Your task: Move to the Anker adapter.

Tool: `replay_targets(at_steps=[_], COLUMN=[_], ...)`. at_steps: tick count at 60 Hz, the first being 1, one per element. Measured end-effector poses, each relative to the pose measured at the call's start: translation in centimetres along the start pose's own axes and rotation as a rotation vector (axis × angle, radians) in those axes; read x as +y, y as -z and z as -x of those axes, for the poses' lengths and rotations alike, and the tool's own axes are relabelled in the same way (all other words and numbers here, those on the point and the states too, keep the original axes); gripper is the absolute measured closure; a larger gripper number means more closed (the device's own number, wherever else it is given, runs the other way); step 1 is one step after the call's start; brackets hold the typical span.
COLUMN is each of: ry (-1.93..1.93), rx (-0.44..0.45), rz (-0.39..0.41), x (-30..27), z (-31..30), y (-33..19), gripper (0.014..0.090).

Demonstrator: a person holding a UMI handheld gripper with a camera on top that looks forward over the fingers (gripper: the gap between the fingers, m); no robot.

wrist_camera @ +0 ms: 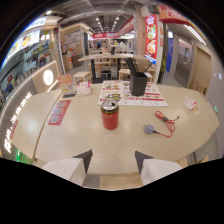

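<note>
Claw (113, 161) spread wide, both fingers (84, 159) clear of everything, gripping nothing, poised over the near edge of a pale wooden tabletop (75, 135). Red drink can (109, 114) upright just beyond the gap between the fingers, well apart from both tips. Anker adapter (148, 129), small and grey, flat on the tabletop to the right of the can, ahead of the right finger and not touched. Red cable (167, 121) looping away from the adapter toward the far right. Farther back, printed menu mats (131, 93) under a dark utensil holder (138, 83) with sticks standing in it. Red placard (59, 112) flat to the left of the can. Restaurant seating and lit signs beyond.
</note>
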Motion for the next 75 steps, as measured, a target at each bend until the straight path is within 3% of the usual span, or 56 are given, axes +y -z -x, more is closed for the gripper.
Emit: replay_targets(at_steps=[19,38,53,75], ry=[0.020,0.054,0.073,0.078], rx=[0.060,0.084,0.030,-0.002], rz=[0.026,0.029,0.019,0.013], x=[1.2,-0.9,-3.6,-4.3], z=[-9.7,-19.4,-20.8,-21.0], y=[-1.2,-7.4,-12.5,-13.4], gripper=[0.0205,0.0204,0.0205,0.0205])
